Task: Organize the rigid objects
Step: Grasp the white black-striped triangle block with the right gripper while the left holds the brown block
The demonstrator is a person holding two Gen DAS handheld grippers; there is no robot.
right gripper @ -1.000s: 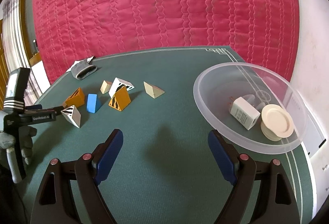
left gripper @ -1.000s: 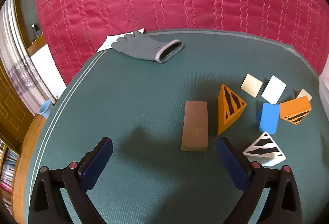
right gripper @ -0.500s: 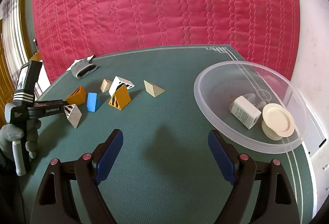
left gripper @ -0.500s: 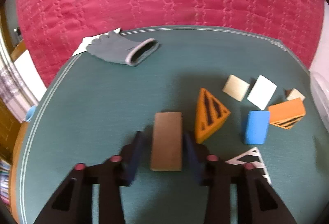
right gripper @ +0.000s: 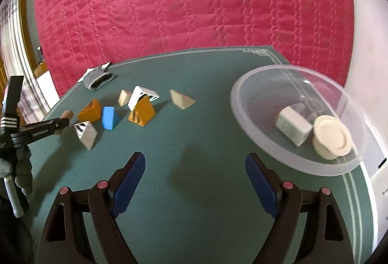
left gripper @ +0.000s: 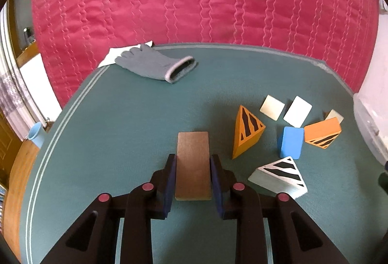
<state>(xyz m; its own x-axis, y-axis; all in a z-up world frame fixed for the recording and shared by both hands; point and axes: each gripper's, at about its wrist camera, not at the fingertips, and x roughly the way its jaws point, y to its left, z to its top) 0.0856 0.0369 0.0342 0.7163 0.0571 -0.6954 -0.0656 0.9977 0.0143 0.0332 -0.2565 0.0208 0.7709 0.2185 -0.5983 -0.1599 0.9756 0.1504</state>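
Gripping a brown rectangular block (left gripper: 192, 164) between both blue pads (left gripper: 169, 181), left gripper (left gripper: 192, 167) clamps its long sides at the 6 o'clock edge of the green table mat (left gripper: 121, 143). Listed at 3 o'clock of that block: orange striped wedge (left gripper: 247, 133), blue wedge (left gripper: 290, 142), second orange wedge (left gripper: 322, 132), white striped wedge (left gripper: 278, 175), two pale tiles; grey glove (left gripper: 155, 66) at 11 o'clock. Right gripper (right gripper: 195, 180): fingers spread wide, nothing between them, over bare mat; clear bowl (right gripper: 257, 128) at 2 o'clock holding a white box (right gripper: 292, 124) and a cream lid (right gripper: 332, 134).
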